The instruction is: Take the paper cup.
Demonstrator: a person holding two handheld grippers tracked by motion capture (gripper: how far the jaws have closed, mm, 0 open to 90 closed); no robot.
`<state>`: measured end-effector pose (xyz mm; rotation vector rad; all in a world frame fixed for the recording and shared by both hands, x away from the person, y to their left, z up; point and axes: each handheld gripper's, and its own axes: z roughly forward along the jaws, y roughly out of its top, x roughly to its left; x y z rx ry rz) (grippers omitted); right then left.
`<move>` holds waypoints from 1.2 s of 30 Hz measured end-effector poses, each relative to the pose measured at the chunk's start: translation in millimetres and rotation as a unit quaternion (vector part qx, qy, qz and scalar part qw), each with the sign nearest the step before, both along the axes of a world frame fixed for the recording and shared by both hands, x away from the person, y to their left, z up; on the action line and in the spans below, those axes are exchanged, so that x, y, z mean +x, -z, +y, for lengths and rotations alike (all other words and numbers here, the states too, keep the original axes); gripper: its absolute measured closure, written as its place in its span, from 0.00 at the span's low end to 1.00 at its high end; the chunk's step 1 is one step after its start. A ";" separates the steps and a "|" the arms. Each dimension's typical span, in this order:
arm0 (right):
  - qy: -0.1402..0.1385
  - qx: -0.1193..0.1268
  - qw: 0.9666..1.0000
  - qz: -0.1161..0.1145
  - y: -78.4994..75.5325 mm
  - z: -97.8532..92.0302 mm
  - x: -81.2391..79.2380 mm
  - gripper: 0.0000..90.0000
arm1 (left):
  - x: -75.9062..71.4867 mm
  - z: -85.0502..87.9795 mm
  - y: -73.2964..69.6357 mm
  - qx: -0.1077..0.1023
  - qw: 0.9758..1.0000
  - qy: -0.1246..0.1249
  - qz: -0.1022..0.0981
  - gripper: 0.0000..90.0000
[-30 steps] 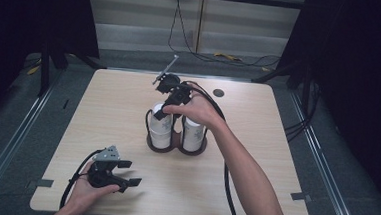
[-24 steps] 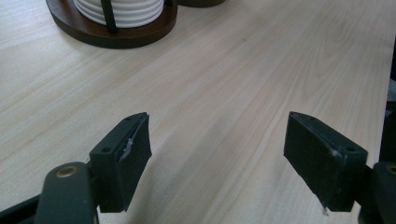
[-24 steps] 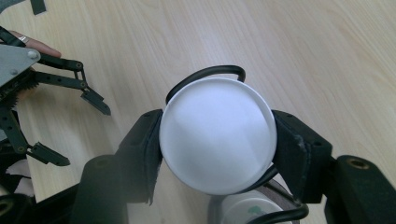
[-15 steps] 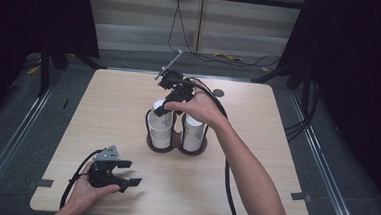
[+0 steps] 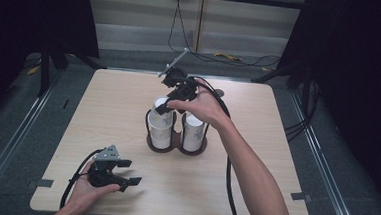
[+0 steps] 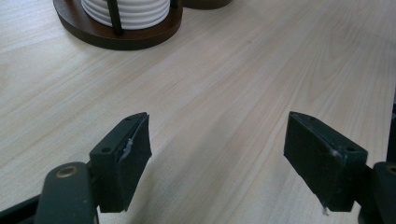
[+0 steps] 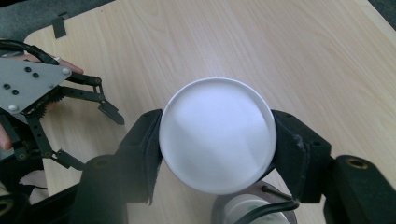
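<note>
A dark wooden holder [image 5: 176, 145] at the table's middle carries two stacks of white paper cups, the left stack [image 5: 160, 129] and the right stack [image 5: 193, 131]. My right gripper [image 5: 164, 106] hangs over the left stack, shut on the top white cup [image 5: 161, 109]. In the right gripper view that cup [image 7: 215, 135] turns a round white end toward the camera, with one black jaw pressed on each side of it. My left gripper [image 5: 124, 172] rests on the table near the front left edge, open. Its pads [image 6: 126, 158] have only bare wood between them.
The light wooden table [image 5: 276, 143] has free room on all sides of the holder. A black cable [image 5: 227, 165] trails from the right gripper along the forearm to the front edge. The holder's base [image 6: 116, 37] lies ahead of the left gripper.
The right gripper has tilted a little at the top of the left stack, still holding the cup. The left gripper has stayed put.
</note>
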<state>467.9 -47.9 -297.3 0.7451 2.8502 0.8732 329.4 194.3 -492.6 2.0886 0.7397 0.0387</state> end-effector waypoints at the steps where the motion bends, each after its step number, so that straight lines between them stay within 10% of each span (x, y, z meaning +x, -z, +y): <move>1: -0.001 0.006 1.000 -0.002 -1.9 -1.6 -0.4 0.43 | 0.0 -0.2 0.0 -0.001 1.000 0.001 0.001 0.25; 36: -0.001 0.116 0.992 -0.047 -14.6 -56.5 -39.9 0.43 | 1.8 0.9 -3.2 -0.017 1.000 -0.001 -0.001 0.23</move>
